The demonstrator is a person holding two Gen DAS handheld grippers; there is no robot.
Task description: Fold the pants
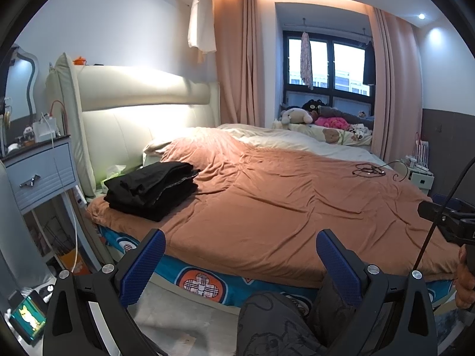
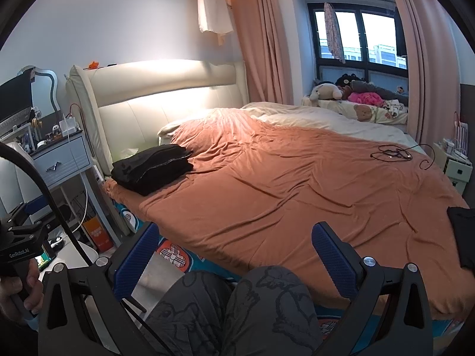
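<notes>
A stack of folded black pants [image 1: 151, 190] lies on the orange bedspread [image 1: 282, 207] near the headboard at the left; it also shows in the right wrist view [image 2: 153, 167]. Another dark garment [image 2: 463, 237] lies at the bed's right edge, cut off by the frame. My left gripper [image 1: 240, 264] is open and empty, held off the near side of the bed above the person's knee. My right gripper [image 2: 234, 255] is open and empty too, also off the bed's near edge. Both are well short of the pants.
A blue nightstand [image 1: 41, 172] stands left of the bed with cables hanging. A black cable [image 1: 371, 170] lies on the bedspread at the far right. Plush toys [image 1: 297, 115] sit on the window ledge. The person's knees [image 2: 237, 305] are under the grippers.
</notes>
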